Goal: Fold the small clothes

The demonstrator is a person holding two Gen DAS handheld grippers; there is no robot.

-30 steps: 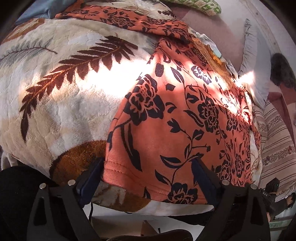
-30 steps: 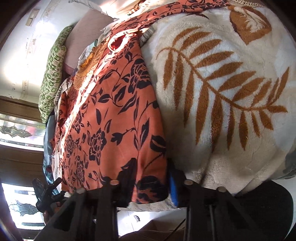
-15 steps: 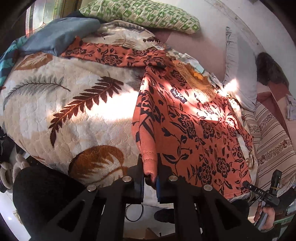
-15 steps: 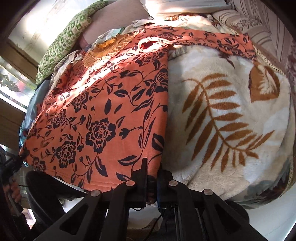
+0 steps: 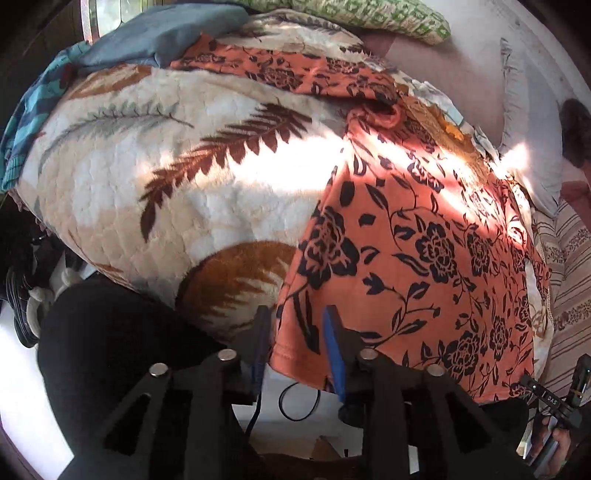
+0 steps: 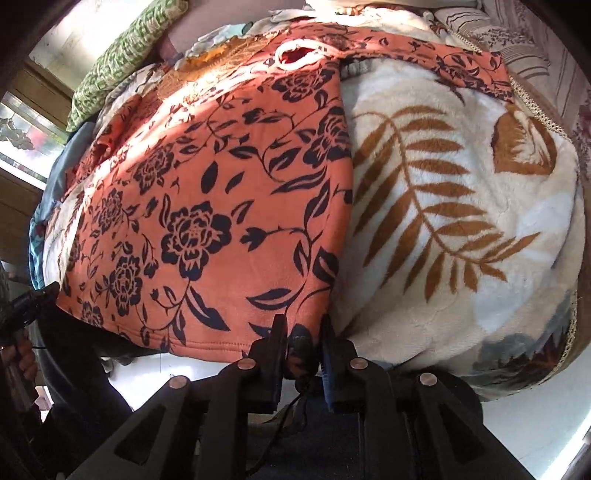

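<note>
An orange top with a black flower print (image 5: 424, 240) lies spread on a cream blanket with brown leaves (image 5: 166, 192); it also shows in the right wrist view (image 6: 207, 206). My left gripper (image 5: 297, 332) is partly open around the top's near left hem corner, its jaws apart from the cloth. My right gripper (image 6: 301, 339) stands with a narrow gap around the near right hem corner, the cloth bunched between its jaws. One sleeve (image 5: 288, 74) stretches to the far left, the other (image 6: 461, 62) to the far right.
A green patterned pillow (image 5: 369, 18) and a grey pillow (image 5: 524, 110) lie at the head of the bed. Blue cloth (image 5: 155, 33) sits far left. A striped sheet (image 5: 569, 266) lies to the right. White floor and a black cable (image 5: 299, 398) are below the bed edge.
Both grippers were shut on the hem corners half a second ago and the top was lifted. Now the top lies flat again, both sets of jaws have parted, the left more.
</note>
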